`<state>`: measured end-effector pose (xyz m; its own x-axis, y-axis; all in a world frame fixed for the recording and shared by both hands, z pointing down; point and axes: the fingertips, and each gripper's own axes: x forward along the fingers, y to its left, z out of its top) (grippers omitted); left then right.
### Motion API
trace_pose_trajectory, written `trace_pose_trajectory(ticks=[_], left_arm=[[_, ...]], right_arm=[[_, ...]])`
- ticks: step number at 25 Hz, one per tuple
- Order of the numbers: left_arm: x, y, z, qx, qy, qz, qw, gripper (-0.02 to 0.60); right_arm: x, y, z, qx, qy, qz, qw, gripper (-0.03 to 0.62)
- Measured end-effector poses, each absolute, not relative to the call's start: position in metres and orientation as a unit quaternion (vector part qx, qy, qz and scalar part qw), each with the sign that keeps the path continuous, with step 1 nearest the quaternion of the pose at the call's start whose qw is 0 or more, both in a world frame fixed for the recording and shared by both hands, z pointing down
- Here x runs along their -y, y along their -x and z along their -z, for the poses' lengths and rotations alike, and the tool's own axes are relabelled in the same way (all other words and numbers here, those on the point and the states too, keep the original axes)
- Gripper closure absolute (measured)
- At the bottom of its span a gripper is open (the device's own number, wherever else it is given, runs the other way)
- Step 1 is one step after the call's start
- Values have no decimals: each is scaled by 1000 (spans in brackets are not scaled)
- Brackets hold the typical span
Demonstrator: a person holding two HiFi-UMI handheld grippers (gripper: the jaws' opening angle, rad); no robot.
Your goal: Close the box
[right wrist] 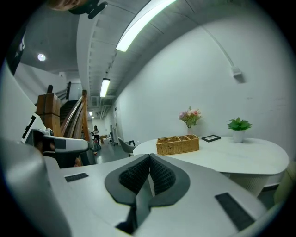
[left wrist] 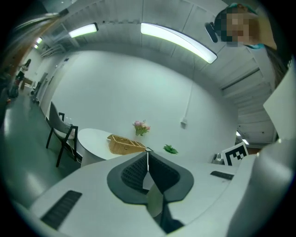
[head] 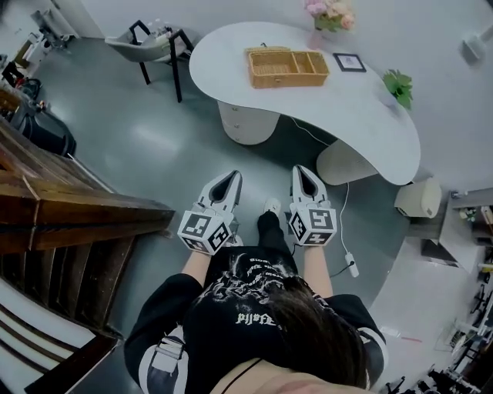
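Note:
A woven wicker box (head: 286,68) with open compartments stands on the white curved table (head: 362,115), far ahead of me. It also shows small in the left gripper view as the wicker box (left wrist: 125,144), and in the right gripper view as the wicker box (right wrist: 177,144). My left gripper (head: 232,176) and right gripper (head: 301,170) are held side by side at waist height over the grey floor, well short of the table. Both are shut, jaws tip to tip, with nothing between them.
On the table stand pink flowers (head: 330,13), a small dark picture frame (head: 349,62) and a green plant (head: 398,85). A chair (head: 158,46) sits at the table's left. A wooden staircase (head: 54,208) runs along my left side. A white cable and socket strip (head: 351,265) lie on the floor.

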<state>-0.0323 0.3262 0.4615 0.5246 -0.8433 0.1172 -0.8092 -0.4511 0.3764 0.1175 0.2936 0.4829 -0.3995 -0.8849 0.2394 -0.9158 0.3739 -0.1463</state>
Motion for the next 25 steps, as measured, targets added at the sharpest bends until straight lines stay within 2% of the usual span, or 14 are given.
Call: trace_pose_trajectory(ticks=[13, 25], left_arm=[[-153, -23, -445, 560, -815, 31, 147, 555], [-82, -51, -461, 577, -803, 15, 150, 555]], right_arm=[[-117, -165, -451, 865, -491, -74, 74, 569], [-47, -177, -471, 880, -457, -101, 81, 569]])
